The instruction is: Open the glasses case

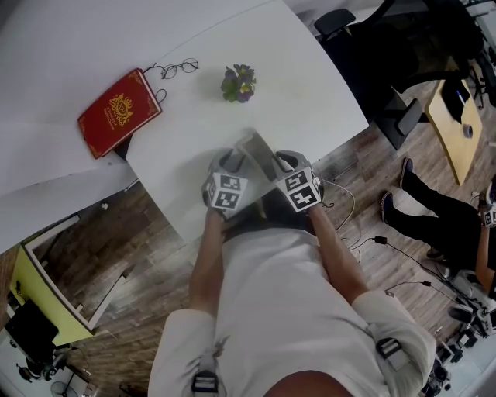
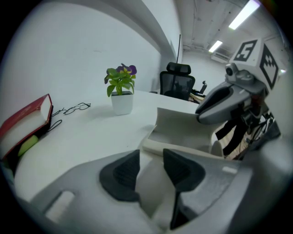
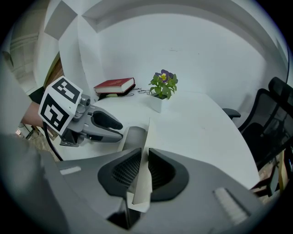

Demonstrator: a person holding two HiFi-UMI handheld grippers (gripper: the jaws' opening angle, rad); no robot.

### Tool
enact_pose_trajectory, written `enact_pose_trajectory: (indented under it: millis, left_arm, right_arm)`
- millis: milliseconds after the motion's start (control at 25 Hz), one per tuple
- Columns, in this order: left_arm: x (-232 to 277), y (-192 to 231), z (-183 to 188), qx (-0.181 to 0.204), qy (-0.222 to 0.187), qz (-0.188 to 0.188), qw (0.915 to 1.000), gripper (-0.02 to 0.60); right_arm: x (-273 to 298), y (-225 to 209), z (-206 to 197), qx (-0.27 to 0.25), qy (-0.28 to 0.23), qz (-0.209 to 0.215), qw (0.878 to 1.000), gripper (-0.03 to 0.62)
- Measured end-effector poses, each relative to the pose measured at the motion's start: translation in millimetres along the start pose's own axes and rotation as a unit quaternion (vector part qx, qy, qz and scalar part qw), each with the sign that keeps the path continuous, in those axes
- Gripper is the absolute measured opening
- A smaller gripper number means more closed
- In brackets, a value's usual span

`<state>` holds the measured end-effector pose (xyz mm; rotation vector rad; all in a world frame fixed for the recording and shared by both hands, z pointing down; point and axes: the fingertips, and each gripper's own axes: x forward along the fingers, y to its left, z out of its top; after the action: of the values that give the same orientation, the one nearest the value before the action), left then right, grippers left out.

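Observation:
The cream glasses case lies near the front edge of the white table, with its lid tilted up. My left gripper is shut on the case's base; in the left gripper view the base's end sits between the dark pads, and the raised lid stands beyond. My right gripper is shut on the lid; in the right gripper view the lid's thin edge runs between the jaws of my right gripper. Each gripper shows in the other's view: the right gripper and the left gripper.
A red book lies at the table's far left, with a pair of glasses beside it. A small potted plant stands behind the case. An office chair and a seated person's legs are off the table's right.

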<state>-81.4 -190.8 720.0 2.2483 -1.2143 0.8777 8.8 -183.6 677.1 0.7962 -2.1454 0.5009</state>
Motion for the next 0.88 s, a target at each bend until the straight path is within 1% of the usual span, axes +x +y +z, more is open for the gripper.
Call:
enact_pose_trajectory:
  millis: [400,480,600,880]
  left_arm:
    - [2,1,2,0.000,-0.004,0.002,1.0000,0.158]
    - [1,1,0,-0.004,0.001,0.003,1.0000,0.158]
    - [2,1,2,-0.001,-0.008,0.004,1.0000,0.158]
    - [2,1,5,-0.004,-0.013,0.008,0.9999,0.158]
  right_arm:
    - [0,-9,-3,0.011,0.000,-0.002,1.000,0.037]
    - [0,-10,-2,0.014,-0.002,-0.003,1.000,0.034]
    - [1,-13,-4,0.016,-0.003,-0.005,1.000,0.031]
    - [-1,-18,-5,0.020,-0.002,-0.007,1.000,0.026]
